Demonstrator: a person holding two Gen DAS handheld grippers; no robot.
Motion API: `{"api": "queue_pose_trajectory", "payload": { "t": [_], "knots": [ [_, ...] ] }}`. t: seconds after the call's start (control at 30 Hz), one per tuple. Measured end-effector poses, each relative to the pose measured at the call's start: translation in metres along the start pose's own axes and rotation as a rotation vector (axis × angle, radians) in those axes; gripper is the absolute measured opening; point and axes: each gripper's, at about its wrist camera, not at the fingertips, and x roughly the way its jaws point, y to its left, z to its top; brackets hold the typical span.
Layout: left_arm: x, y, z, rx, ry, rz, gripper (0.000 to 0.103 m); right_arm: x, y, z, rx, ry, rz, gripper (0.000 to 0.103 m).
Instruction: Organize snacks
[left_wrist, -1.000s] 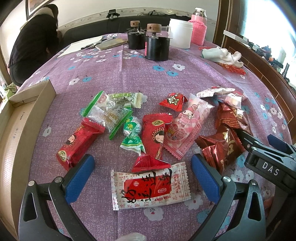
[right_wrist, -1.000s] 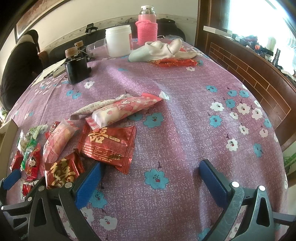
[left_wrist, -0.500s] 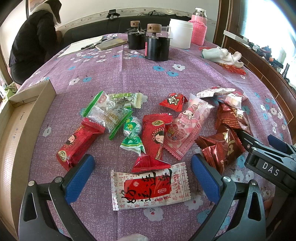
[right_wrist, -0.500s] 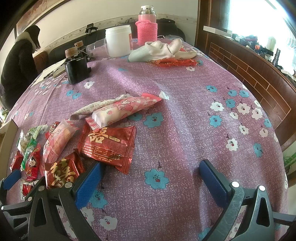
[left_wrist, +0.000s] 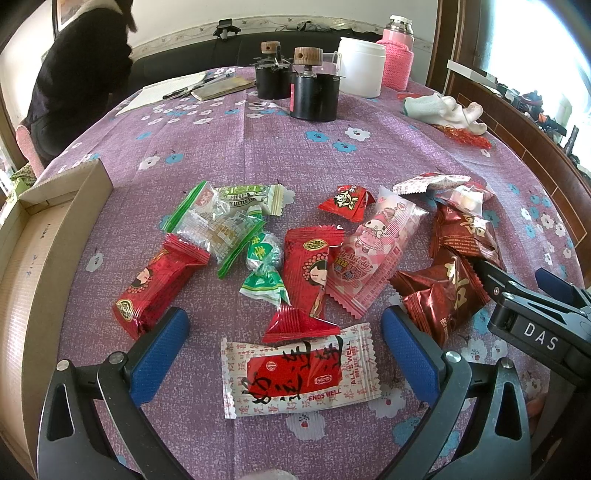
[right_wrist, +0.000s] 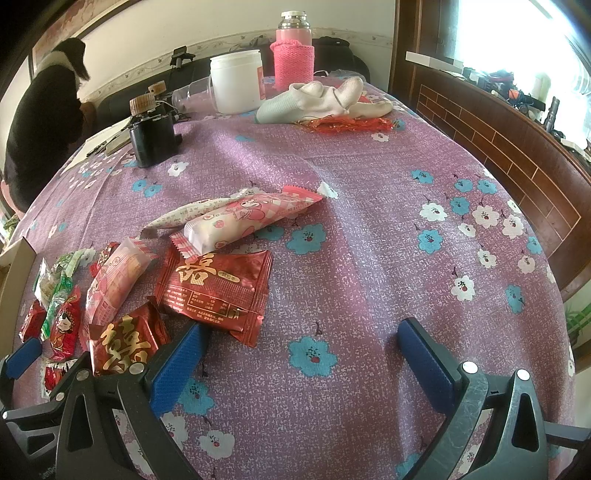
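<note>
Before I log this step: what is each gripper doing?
Left gripper: open, holding nothing, white-and-red snack packet between its fingers.
Right gripper: open, holding nothing.

Blue-padded fingers (left_wrist: 159, 354) — black frames

**Two low wrist cams, one snack pile**

Left wrist cam sits low over the table, looking forward between its blue pads (left_wrist: 159, 354) straight at the snack pile, with the white-and-red packet (left_wrist: 299, 373) right under it. Right wrist cam is just as low but further right, facing mostly bare purple tablecloth (right_wrist: 369, 258). Both catch the dark red packets (left_wrist: 447, 291) (right_wrist: 122, 339), the white jar (left_wrist: 360, 66) (right_wrist: 236, 81) and each other's gripper.
</note>
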Motion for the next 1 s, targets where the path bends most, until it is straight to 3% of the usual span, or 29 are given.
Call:
{"api": "queue_pose_trajectory", "payload": {
  "t": [0.43,0.73,0.87,1.0],
  "knots": [
    [-0.003,0.001,-0.002,-0.014,0.001,0.014,0.103,0.0,0.0,0.0,0.0,0.0,0.0,0.103],
    [-0.015,0.003,-0.016,0.101,0.058,-0.069,0.103,0.0,0.0,0.0,0.001,0.0,0.001,0.103],
    [-0.022,0.001,-0.023,0.115,0.072,-0.077,0.103,-0.001,-0.001,0.0,0.009,0.009,0.002,0.103],
    [-0.037,0.007,-0.033,0.109,0.083,-0.146,0.103,-0.003,-0.001,-0.001,0.016,0.045,0.0,0.103]
  ]
}}
